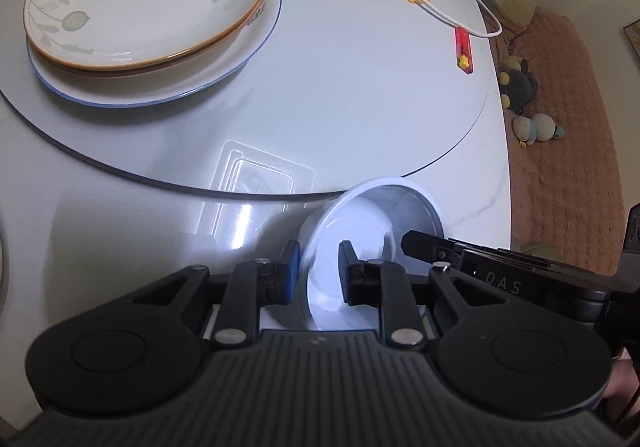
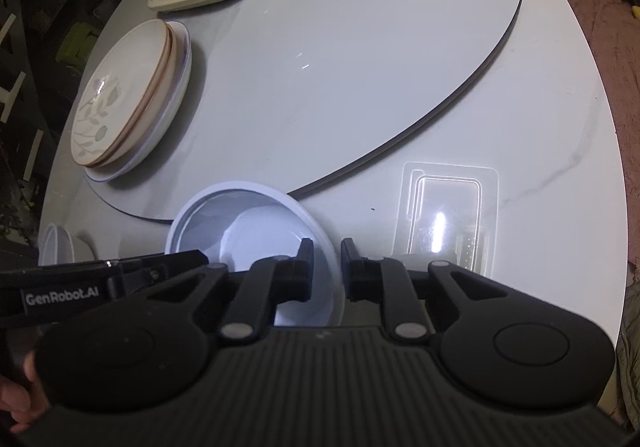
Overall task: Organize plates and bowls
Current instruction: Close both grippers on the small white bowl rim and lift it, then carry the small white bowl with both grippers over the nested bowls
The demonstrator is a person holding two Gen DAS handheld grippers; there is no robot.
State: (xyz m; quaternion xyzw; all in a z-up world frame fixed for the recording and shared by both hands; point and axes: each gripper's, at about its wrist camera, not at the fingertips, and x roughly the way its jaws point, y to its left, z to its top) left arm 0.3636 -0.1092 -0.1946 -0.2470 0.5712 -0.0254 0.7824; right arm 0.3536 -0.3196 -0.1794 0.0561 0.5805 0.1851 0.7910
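Both grippers grasp one white bowl by its rim: the left gripper pinches the near-left edge, the right gripper the opposite edge. The bowl tilts, its opening facing up and away from the fingers, near the turntable edge. Farther beyond the fingers, to their left, sits a stack of plates, leaf-patterned plate uppermost.
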